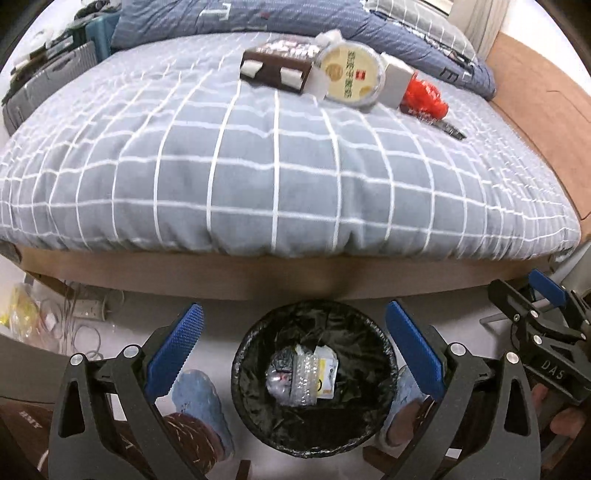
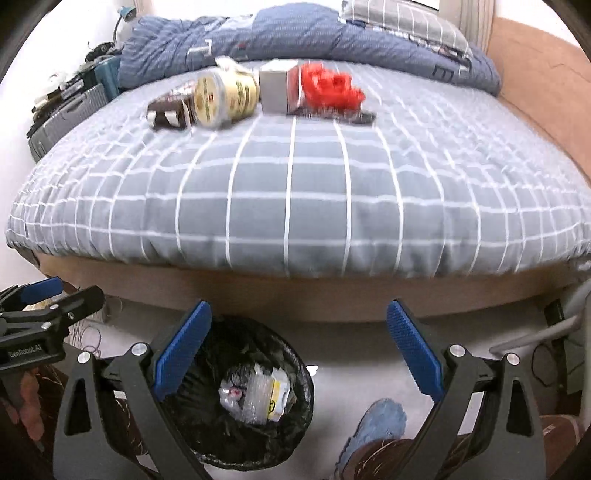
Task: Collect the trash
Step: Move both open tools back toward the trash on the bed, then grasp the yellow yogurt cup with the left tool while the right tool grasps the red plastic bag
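Observation:
A black-lined trash bin [image 1: 255, 354] [image 2: 295, 402] stands on the floor at the bed's foot, with clear plastic wrap and a yellow-white packet inside. Trash lies far up the bed: a brown box [image 1: 275, 70] [image 2: 166, 109], a round cream container [image 1: 349, 75] [image 2: 225, 98], a grey box [image 1: 395, 83] [image 2: 273, 90], a red bag [image 1: 424, 98] [image 2: 330, 88] and a dark flat wrapper [image 1: 452, 130] [image 2: 360, 118]. My left gripper [image 1: 295, 317] is open and empty above the bin. My right gripper [image 2: 299, 317] is open and empty, just right of the bin.
The grey checked bed cover [image 1: 277, 177] [image 2: 295, 206] fills the middle. A blue duvet [image 2: 295, 33] lies at the head. A suitcase [image 1: 44, 88] and clutter stand left. Cables [image 1: 74, 317] lie on the floor. My blue slippers [image 1: 199, 402] [image 2: 376, 424] flank the bin.

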